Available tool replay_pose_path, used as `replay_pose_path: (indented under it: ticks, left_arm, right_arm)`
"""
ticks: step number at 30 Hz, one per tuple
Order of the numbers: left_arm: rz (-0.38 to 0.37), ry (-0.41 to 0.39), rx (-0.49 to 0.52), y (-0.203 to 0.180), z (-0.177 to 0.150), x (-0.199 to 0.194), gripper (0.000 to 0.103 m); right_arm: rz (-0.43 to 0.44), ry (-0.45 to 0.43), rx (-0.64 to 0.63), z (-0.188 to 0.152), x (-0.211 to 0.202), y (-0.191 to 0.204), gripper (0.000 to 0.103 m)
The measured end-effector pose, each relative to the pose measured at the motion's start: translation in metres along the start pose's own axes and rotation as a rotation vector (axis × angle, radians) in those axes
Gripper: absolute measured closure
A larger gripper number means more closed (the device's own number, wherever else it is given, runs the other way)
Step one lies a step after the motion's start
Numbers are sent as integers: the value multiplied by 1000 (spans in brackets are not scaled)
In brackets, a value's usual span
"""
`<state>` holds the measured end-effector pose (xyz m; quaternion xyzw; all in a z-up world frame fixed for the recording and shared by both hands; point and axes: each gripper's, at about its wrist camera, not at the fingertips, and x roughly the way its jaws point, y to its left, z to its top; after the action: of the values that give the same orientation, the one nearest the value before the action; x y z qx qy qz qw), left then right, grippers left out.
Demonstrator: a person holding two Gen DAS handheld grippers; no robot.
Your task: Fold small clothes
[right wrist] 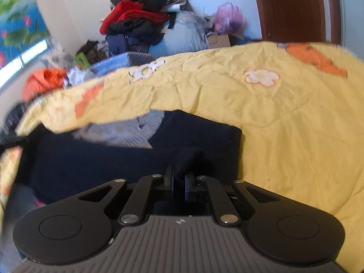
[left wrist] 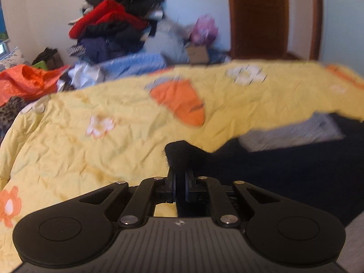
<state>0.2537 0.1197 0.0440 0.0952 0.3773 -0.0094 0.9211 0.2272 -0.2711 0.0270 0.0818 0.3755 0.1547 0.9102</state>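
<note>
A dark navy knitted garment (left wrist: pixel 284 173) lies on a yellow flowered quilt (left wrist: pixel 91 122). My left gripper (left wrist: pixel 180 177) is shut on one corner of it, and a dark tuft sticks up between the fingers. My right gripper (right wrist: pixel 179 179) is shut on another corner of the same navy garment (right wrist: pixel 113 159), whose cloth bunches up at the fingertips. A grey knitted piece (right wrist: pixel 127 129) lies on the far side of the navy cloth, also seen in the left wrist view (left wrist: pixel 293 134). The yellow quilt (right wrist: pixel 295 125) surrounds the garment.
A tall pile of red, black and blue clothes (left wrist: pixel 118 22) is stacked against the far wall, also in the right wrist view (right wrist: pixel 141 20). An orange bag (left wrist: pixel 25 82) and a blue blanket (left wrist: pixel 134 64) lie at the bed's far edge. A brown door (left wrist: pixel 259 16) stands at the right.
</note>
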Motion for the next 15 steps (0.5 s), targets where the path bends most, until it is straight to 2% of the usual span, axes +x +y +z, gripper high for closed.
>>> replay_pose_path:
  ticks: [2,4,6,7,8,9,10,11,12,13,15]
  left_arm:
    - [28,66,17,-5,-14,18,97]
    - [70,18,55,-16,-23,11,93]
    - [103,4,59,-22,-26,-3,89]
    - [127,-7,58,-23,-29,-15,89]
    - [139,-34,48,-25,-34,-31,82]
    - [128,-66,43,-27,-43,-48,59]
    - [105,-87,51,-28,-52,-61,41]
    - [100,-102,58,-30,-63,-71,7]
    - [112,-117,57,-30,-74,-78,2]
    - [118,-118,46,-29,-85,-81,2]
    - [94,-55,12,-26,-98,-75,2]
  right_arm:
    - [14,-11,40,-3,3,-3,90]
    - [3,-20,65,-3,3,-4,88]
    - [-15,-33,63,-5,-2,-4,67]
    - [-17,-43,80,-6,-7,-6,63]
    - [-12,-62,107,-8,-16,-8,63]
    - [-7,-84,121,-11,-27,-9,63]
    - [-13,-108,119,-15,-39,-8,63]
    - [-28,-121,109,-20,-50,-8,63]
    - [-46,-126,102,-27,-58,-8,62]
    - [-57,-120,100,-33,-64,-11,61]
    - [-60,-54,116,-47,-63,-20,50]
